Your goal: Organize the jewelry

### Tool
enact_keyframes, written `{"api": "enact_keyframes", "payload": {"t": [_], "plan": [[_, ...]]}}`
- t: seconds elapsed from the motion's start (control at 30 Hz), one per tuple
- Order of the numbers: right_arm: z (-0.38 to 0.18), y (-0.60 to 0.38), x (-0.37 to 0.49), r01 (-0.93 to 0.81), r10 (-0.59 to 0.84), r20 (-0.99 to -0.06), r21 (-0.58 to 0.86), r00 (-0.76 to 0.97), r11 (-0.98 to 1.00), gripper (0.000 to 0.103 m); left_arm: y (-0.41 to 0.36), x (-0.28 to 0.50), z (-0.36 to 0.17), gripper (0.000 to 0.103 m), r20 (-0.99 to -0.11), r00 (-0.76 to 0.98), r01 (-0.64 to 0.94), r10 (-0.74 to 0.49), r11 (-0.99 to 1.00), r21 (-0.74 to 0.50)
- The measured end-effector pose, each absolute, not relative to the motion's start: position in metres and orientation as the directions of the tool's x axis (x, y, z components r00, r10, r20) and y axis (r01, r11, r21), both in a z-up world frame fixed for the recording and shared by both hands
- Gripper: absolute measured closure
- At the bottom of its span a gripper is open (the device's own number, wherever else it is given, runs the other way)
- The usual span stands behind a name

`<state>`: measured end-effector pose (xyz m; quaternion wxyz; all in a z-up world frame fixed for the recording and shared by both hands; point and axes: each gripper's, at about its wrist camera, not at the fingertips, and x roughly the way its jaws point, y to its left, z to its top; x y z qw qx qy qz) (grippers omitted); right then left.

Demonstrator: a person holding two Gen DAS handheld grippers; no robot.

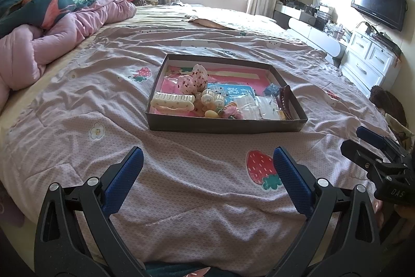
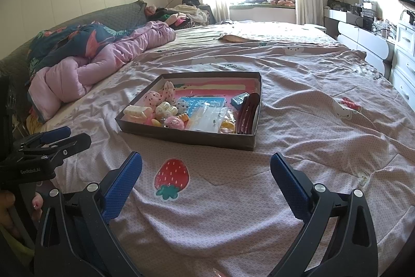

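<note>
left black gripper with blue textured pads [image 1: 207,162] is hovering released over the bed, "GenRobot.AI" readable on its body | shallow dark cardboard box [image 1: 225,125] is sitting mid-bed on the pink strawberry-print quilt [image 1: 181,186], its jumbled cream claw clip [image 1: 173,101] and maroon hair clip [image 1: 284,101] partly overlapping, blue card lettering unreadable | right black gripper [image 2: 206,164] is hovering released, "DAS" showing, partly cut off

Two low wrist views across the bed [image 1: 181,186], tray [image 1: 223,125] shared.
</note>
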<state>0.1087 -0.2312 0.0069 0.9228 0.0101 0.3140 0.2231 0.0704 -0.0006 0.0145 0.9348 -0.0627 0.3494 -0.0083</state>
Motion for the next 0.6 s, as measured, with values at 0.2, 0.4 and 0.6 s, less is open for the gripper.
{"api": "enact_keyframes", "payload": {"t": [0.2, 0.4, 0.6], "plan": [[0.0073, -0.2311, 0.109, -0.406, 0.418, -0.574, 0.158, 0.704, 0.9, 0.007, -0.0008, 0.0704, 0.0144, 0.011, -0.653, 0.755, -0.026, -0.061, 0.992, -0.122], [0.007, -0.2312, 0.1091, -0.407, 0.418, -0.576, 0.156, 0.703, 0.9, 0.007, -0.0008, 0.0699, 0.0146, 0.011, -0.653, 0.755, -0.03, -0.057, 0.992, -0.121], [0.0089, -0.2315, 0.109, -0.408, 0.419, -0.576, 0.158, 0.702, 0.899, 0.007, -0.0008, 0.07, 0.0144, 0.011, -0.654, 0.755, -0.03, -0.057, 0.992, -0.121]]}}
